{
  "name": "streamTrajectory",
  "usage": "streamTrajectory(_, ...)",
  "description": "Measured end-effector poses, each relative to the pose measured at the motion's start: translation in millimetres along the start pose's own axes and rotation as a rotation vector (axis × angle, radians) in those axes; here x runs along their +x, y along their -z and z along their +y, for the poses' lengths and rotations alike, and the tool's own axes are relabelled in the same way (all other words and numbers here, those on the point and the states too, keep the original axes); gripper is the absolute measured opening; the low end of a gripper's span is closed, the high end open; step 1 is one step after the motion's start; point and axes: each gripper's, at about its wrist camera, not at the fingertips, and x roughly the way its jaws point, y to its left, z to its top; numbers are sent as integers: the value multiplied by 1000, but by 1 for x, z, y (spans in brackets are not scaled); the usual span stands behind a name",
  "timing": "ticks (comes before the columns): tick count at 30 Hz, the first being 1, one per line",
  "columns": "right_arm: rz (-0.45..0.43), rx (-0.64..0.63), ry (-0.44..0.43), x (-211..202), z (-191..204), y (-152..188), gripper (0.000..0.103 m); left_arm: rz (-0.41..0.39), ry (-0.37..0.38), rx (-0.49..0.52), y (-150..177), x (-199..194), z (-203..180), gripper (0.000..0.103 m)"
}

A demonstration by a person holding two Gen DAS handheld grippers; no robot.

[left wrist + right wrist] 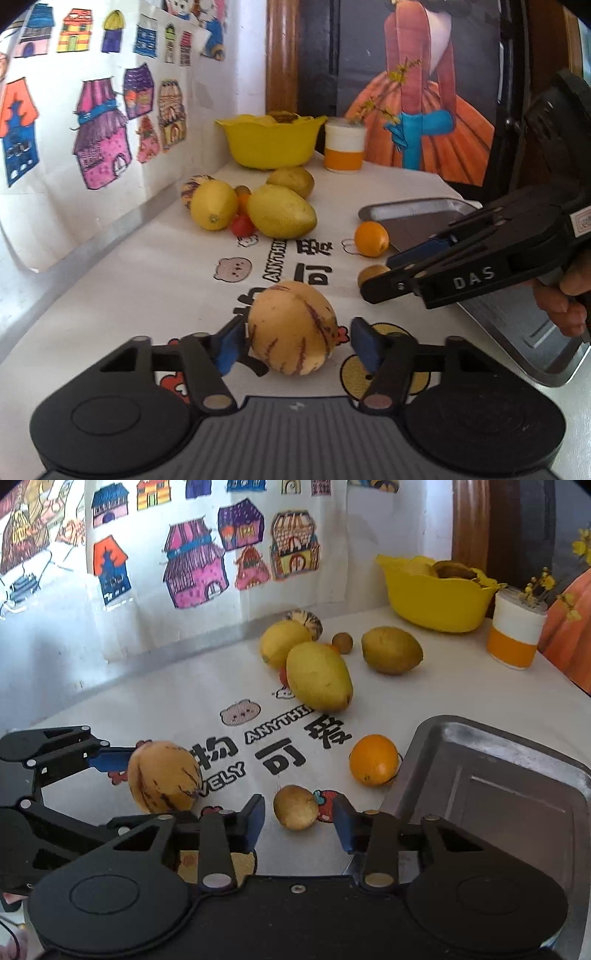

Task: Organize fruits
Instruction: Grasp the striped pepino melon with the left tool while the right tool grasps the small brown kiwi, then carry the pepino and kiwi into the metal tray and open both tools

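Observation:
A tan pepino melon [291, 328] with purple streaks lies on the printed white cloth between the blue pads of my left gripper [297, 338]. The gripper is open: the left pad [231, 347] is close against the melon, and a gap shows at the right pad. In the right wrist view my right gripper [299, 823] is open around a small brown kiwi [295, 806], with space on both sides. An orange [373, 760] sits just beyond it, beside the metal tray [498, 775]. In the left wrist view, a hand holds the right gripper [382, 277] over the tray.
Further back lie a mango [282, 210], a lemon [213, 205], a greenish fruit [291, 181], a second striped melon [192, 184] and a small tomato [242, 225]. A yellow bowl [269, 142] holding fruit and a white-orange cup [343, 147] stand at the rear. A wall with drawings runs along the left.

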Motion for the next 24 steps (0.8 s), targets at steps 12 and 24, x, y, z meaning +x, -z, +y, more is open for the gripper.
streamTrajectory(12, -59, -34, -25, -8, -2, 1, 29, 22, -44, -22, -12, -2, -5, 56)
streamTrajectory(24, -177, 68, 210, -78, -90, 3, 29, -25, 74, -15, -86, 35, -49, 56)
